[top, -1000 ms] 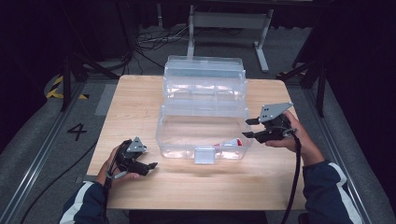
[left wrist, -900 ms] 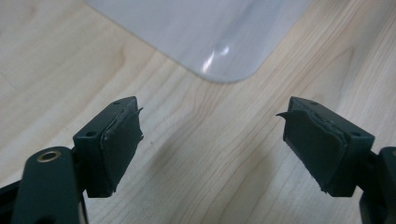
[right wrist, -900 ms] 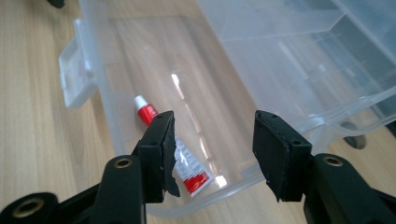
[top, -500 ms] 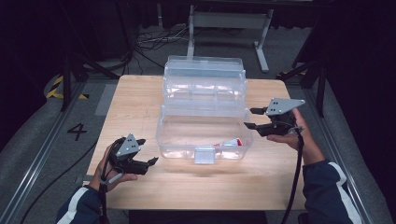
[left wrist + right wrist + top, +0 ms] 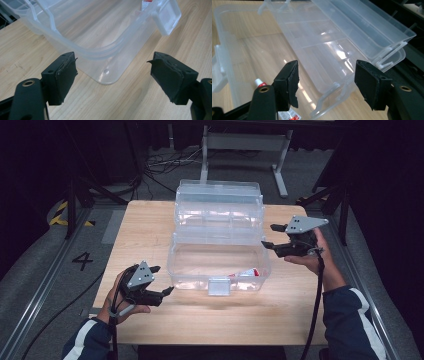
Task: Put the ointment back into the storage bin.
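High view: both grippers, left point(image 5: 159, 280) and right point(image 5: 269, 236), gape empty beside clear box point(image 5: 220, 265).

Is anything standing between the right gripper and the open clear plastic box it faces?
Nothing visible. The right gripper, jaws just opened and empty, hovers beside the clear box with only open air and bare table between them.

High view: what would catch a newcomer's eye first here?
A clear plastic box stands open mid-table, its tiered trays swung up behind. A small red-and-white item lies in its front right corner. Open tongs flank it: the left tongs at the front left corner, the right tongs at the right rim.
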### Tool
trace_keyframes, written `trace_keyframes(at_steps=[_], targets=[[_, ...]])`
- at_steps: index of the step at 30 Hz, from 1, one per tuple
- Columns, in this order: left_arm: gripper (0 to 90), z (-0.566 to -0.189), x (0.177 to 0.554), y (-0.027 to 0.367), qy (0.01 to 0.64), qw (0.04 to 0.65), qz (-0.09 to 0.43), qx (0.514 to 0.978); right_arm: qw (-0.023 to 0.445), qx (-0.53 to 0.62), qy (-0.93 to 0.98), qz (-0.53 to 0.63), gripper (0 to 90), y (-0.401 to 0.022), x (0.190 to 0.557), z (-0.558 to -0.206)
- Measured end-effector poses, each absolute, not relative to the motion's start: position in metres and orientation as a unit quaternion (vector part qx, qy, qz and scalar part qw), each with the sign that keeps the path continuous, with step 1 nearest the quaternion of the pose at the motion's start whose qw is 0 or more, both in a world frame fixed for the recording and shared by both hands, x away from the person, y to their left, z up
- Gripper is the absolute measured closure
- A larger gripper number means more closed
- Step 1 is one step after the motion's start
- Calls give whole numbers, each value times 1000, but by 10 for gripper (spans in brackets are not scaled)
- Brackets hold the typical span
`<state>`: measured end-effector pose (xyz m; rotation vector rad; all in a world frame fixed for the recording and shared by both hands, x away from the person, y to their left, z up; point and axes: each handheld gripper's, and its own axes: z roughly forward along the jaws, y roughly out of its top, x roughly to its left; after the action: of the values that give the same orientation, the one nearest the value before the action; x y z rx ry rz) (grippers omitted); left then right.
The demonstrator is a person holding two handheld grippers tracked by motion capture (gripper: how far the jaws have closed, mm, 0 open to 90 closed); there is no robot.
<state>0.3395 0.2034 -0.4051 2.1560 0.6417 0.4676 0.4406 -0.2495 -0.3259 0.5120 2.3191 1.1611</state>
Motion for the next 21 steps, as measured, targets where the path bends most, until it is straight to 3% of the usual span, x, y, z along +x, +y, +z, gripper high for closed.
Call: trace_keyframes(at_steps=[4,21], targets=[[280,-400,339,194,236,398,195,865,249,186,850,425,374,-244,448,-319],[349,-398,362,162,198,386,169,885,251,185,859,407,407,-214,489,-301]])
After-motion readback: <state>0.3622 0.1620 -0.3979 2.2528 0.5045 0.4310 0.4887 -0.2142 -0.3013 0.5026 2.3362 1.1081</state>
